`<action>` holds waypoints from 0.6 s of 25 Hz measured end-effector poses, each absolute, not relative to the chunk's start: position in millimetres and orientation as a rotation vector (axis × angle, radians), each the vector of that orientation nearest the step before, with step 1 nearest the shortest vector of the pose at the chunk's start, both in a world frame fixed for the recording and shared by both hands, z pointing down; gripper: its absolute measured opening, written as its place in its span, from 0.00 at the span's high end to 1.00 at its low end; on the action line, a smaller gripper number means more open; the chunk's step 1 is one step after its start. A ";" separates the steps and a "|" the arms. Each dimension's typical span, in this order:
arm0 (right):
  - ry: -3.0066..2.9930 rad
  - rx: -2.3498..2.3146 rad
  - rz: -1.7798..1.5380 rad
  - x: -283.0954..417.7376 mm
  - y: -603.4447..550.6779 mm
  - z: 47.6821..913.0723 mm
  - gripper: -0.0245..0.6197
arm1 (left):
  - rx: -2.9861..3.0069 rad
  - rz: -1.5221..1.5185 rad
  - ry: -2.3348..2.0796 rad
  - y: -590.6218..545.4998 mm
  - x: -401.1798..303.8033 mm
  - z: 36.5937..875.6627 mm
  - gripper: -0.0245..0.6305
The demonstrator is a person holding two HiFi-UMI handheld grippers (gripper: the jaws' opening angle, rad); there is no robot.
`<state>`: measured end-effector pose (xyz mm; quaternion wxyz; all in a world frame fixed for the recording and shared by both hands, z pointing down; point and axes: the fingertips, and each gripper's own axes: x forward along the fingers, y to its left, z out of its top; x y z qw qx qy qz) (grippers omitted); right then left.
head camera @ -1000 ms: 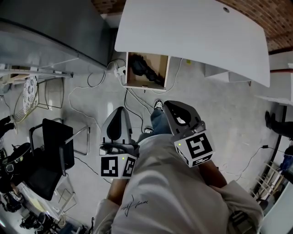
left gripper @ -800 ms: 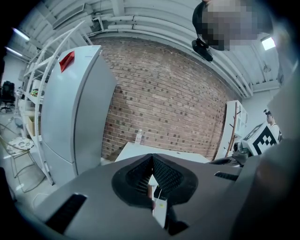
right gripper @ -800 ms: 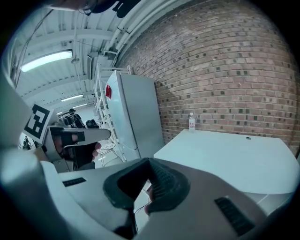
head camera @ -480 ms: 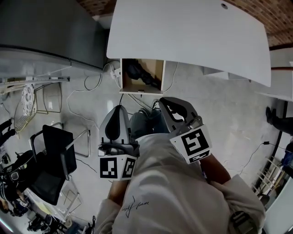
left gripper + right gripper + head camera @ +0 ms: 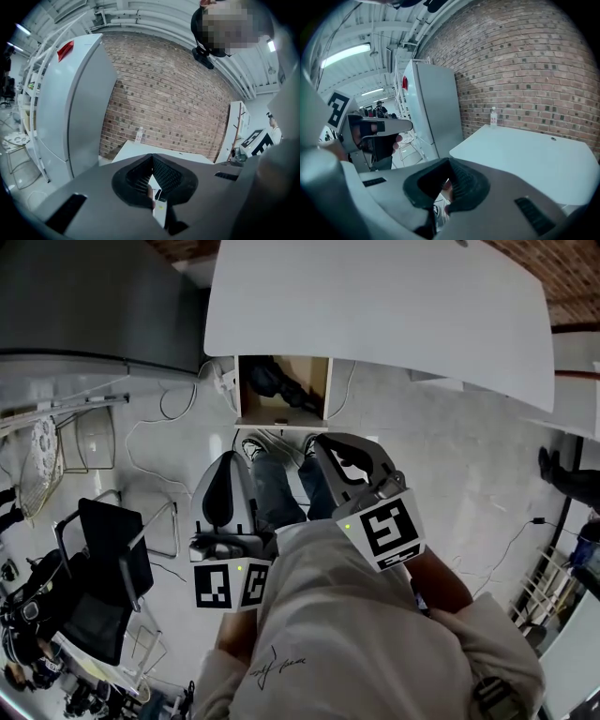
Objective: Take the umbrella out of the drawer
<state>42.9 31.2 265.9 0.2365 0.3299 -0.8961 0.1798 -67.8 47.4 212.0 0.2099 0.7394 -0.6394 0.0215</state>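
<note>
The open wooden drawer (image 5: 284, 414) sits under the white desk (image 5: 375, 296) in the head view. A dark folded umbrella (image 5: 273, 380) lies inside it, toward the back left. My left gripper (image 5: 228, 466) is held low at the left, short of the drawer, jaws together and nothing between them. My right gripper (image 5: 324, 442) is to the right and slightly further forward, just short of the drawer's front edge, also shut and empty. In the left gripper view the left gripper (image 5: 152, 157) aims at the desk and brick wall. The right gripper (image 5: 449, 162) aims past the desk corner.
A grey fridge (image 5: 84, 306) stands left of the desk. Cables (image 5: 178, 409) trail on the floor by the drawer. A black chair (image 5: 103, 559) and wire rack (image 5: 52, 442) stand at the left. My shoes (image 5: 255, 446) are between gripper and drawer. A bottle (image 5: 493, 117) stands on the desk.
Both grippers have moved forward toward the drawer along with me. The desk and drawer now look nearer. The jaws stayed shut.
</note>
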 end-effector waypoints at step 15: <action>-2.401 0.864 0.444 -3.1 -1.2 323.8 0.94 | 2.026 0.123 -1.779 18.3 -112.8 277.3 0.94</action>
